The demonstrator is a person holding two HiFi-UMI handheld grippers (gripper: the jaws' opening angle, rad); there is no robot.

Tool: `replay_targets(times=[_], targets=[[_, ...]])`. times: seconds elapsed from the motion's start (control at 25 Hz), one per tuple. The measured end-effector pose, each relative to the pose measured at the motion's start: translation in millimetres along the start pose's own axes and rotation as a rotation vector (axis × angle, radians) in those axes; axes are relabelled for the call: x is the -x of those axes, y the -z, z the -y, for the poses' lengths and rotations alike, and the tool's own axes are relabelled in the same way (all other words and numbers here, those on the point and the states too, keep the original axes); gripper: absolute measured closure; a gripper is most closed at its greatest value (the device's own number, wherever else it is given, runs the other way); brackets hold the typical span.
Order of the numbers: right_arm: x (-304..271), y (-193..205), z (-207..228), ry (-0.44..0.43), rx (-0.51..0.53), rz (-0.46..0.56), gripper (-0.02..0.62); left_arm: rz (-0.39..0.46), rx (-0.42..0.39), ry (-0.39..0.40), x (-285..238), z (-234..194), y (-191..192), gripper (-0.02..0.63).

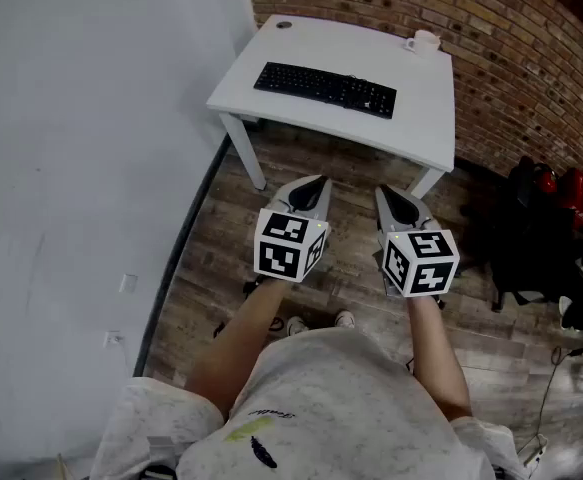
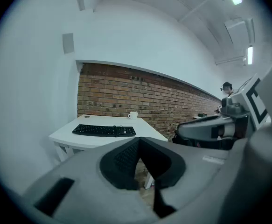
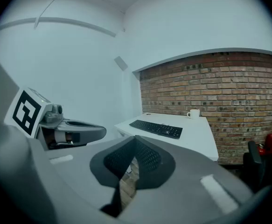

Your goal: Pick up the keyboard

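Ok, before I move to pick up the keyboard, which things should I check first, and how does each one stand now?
1. Keyboard in view, lying flat on the table: ok.
2. Mug apart from the keyboard: ok, it stands at the far corner.
3. Left gripper jaws open for a grasp: not ok, shut and empty.
4. Right gripper jaws open for a grasp: not ok, shut and empty.
5. Grippers at the keyboard: not ok, both hang over the floor, short of the table.
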State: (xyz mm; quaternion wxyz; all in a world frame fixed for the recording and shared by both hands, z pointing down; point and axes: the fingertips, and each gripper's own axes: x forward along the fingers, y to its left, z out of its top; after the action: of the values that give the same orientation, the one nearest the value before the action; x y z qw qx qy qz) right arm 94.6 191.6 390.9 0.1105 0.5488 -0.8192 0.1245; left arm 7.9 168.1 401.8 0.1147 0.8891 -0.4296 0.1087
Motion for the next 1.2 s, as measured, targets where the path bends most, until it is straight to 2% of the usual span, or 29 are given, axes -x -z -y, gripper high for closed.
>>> replay_targets(times=[0.6, 0.92, 1.2], targets=[[-35, -3, -41, 0.069, -0.034, 0.008, 0.584, 0.007, 0.021, 0.042, 21, -65, 8, 0.612], [-62, -12, -43, 0.072, -0.032, 0.011, 0.578, 0.015, 0.027, 0.048, 7, -91, 2, 0.612], [-97, -16, -21, 0.067, -0.043, 0.015, 0.575, 0.013, 0.024, 0.046, -26, -109, -3, 0.612]])
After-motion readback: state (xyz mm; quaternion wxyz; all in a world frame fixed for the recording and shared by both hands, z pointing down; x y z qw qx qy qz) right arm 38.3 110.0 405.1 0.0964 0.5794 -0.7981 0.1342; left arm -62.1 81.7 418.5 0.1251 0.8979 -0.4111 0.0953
